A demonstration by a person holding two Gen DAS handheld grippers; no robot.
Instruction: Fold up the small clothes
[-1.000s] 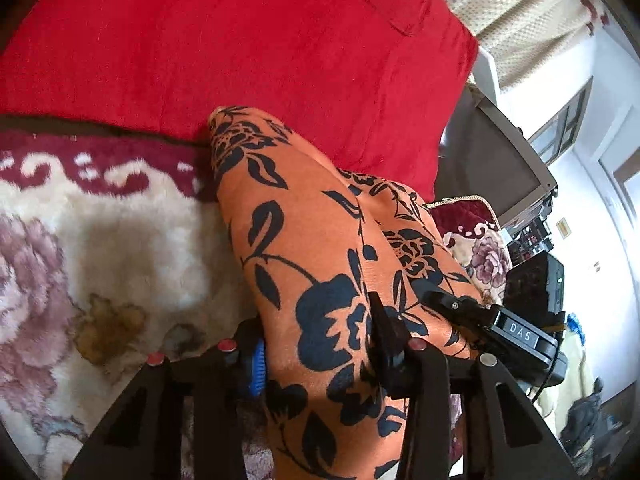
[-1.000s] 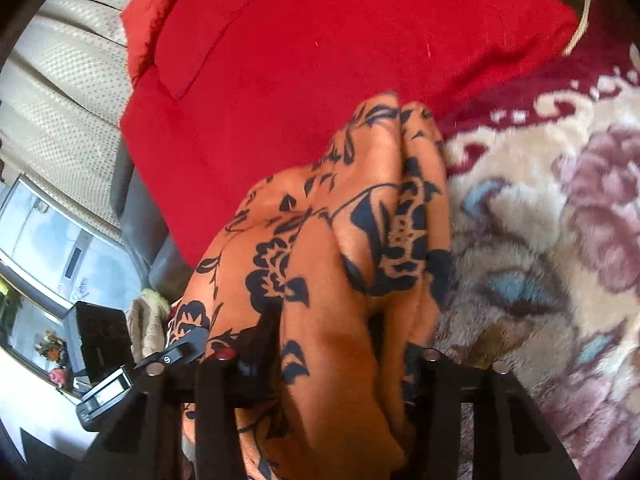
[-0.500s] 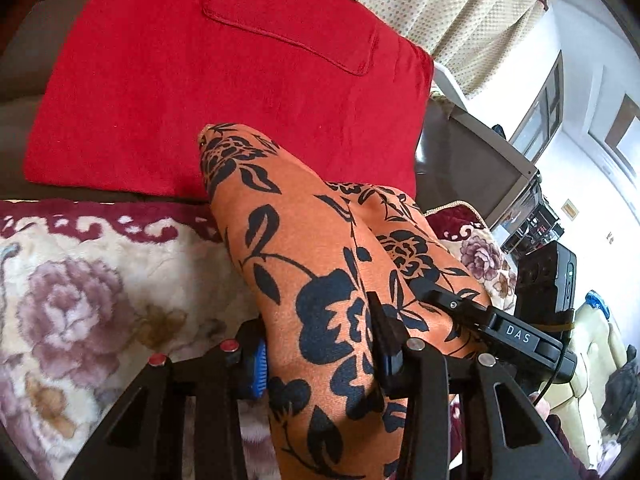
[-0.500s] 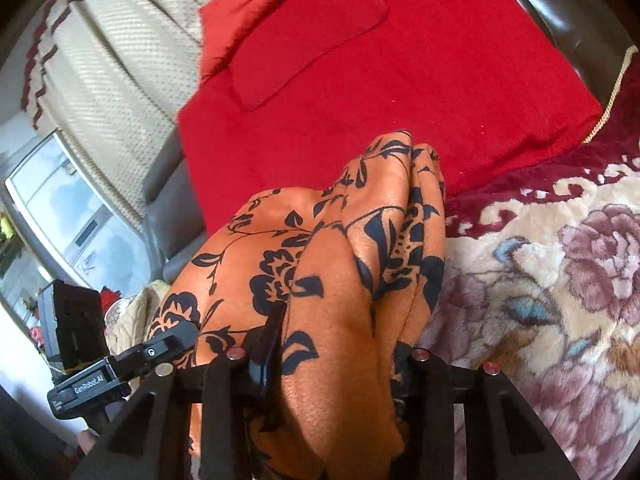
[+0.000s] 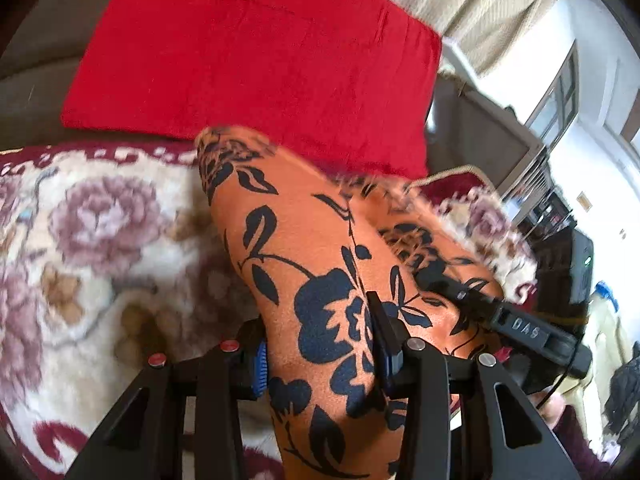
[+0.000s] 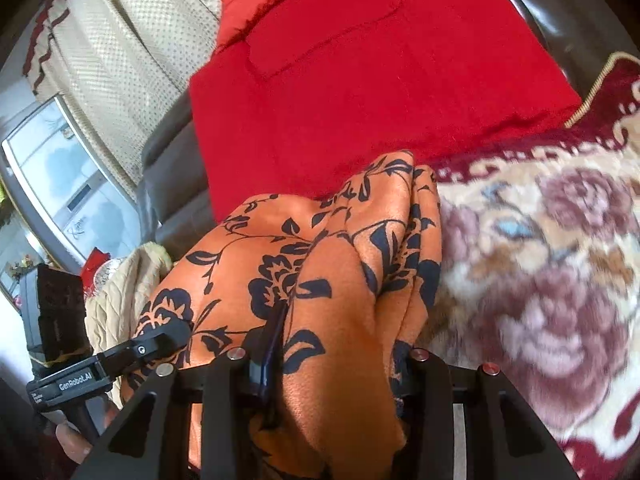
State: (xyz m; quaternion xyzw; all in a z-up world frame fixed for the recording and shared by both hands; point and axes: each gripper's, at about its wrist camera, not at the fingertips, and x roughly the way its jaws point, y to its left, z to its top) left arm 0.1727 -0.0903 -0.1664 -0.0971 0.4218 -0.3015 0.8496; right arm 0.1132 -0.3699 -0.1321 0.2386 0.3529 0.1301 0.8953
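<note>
Over blanket (image 5: 100, 240), garment (image 5: 304, 264) drawn back

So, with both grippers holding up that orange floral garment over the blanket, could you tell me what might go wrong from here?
1. The orange floral garment is bunched thickly in the left gripper and right gripper, whose jaws have just been closing on it; the fold may come out uneven.
2. Its far end hangs right at the edge of the red cloth and could drag or land on it rather than on the floral blanket.
3. The smooth-looking fabric might slip from one grip.
</note>
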